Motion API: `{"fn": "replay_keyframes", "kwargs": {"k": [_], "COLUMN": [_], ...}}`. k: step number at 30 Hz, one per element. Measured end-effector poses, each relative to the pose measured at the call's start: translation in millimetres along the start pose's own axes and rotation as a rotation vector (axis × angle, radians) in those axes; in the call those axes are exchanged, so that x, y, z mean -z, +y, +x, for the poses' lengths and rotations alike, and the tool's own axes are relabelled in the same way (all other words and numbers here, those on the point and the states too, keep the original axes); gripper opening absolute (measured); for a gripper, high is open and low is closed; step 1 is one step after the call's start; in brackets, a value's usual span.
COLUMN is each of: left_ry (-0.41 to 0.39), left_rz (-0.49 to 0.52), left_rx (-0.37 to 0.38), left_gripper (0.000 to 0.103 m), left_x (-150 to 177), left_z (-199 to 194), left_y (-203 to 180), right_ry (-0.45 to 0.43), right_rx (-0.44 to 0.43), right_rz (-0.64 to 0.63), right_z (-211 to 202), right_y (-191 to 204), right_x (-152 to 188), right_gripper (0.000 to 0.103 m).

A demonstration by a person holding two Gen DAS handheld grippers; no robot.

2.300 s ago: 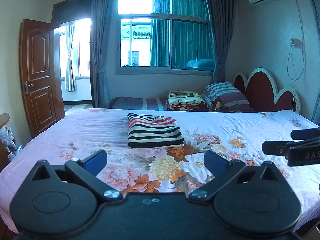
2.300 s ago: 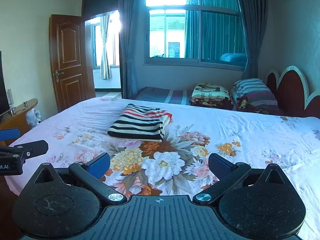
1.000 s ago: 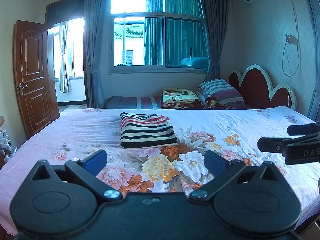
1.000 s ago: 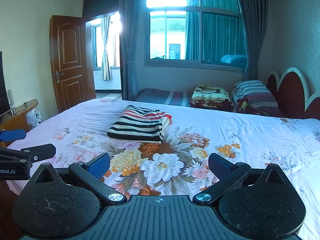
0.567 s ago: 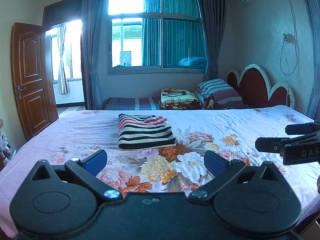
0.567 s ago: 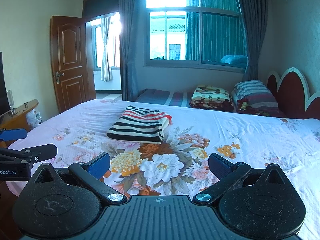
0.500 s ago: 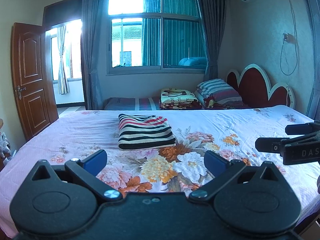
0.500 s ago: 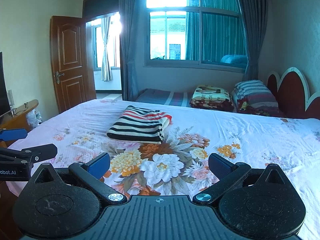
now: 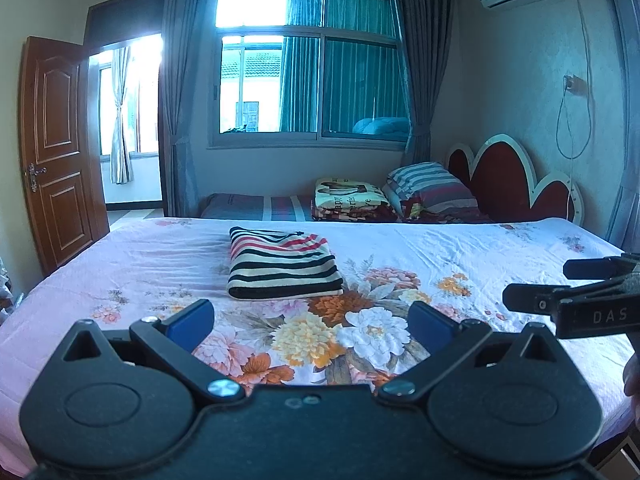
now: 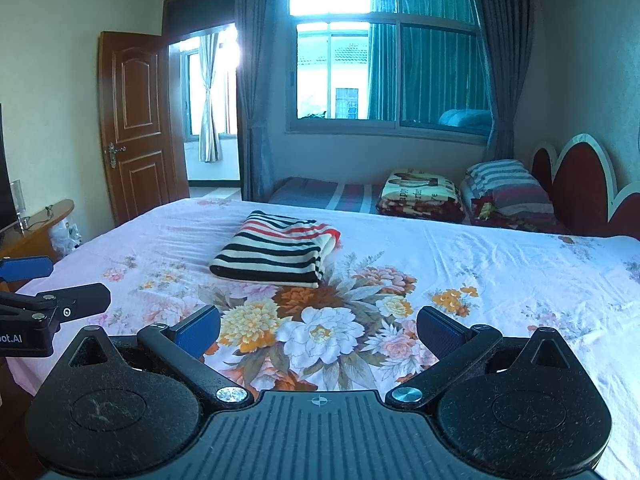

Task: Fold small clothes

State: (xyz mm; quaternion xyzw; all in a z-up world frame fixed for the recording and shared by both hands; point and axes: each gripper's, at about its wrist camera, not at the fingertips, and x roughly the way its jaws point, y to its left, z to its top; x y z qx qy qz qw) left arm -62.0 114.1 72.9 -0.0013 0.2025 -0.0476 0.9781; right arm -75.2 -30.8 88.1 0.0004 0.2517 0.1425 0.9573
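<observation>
Fingers (image 9: 191,317) on our left gripper (image 9: 310,322) and right gripper (image 10: 318,330) were spread, holding nothing, well short of the striped garment (image 9: 282,266). It lay folded mid-bed (image 9: 460,252). Risk, we judged: another grab could pull the loose fold open.

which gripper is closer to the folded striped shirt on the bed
Roughly level; left marginally nearer. The left gripper faces the striped shirt almost head-on; the right gripper sits beside it, with the shirt off to its left.
</observation>
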Motion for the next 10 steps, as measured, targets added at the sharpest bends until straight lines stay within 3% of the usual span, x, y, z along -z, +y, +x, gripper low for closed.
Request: {"fn": "replay_keyframes", "kwargs": {"k": [5,10], "left_ry": [0.024,0.029], "left_rz": [-0.03,-0.035], "left_rx": [0.055,0.052], "left_gripper": [0.102,0.102], "left_x": [1.7,5.1], "left_z": [3.6,5.1], "left_y": [4.1,2.5], "right_ry": [-0.004,-0.003], "right_rx": [0.001,-0.003], "right_rz": [0.0,-0.001], "right_z": [0.3,0.1], "right_y": [-0.9,-1.5], "right_x": [-0.3,-0.5], "right_gripper": [0.103,0.103]}}
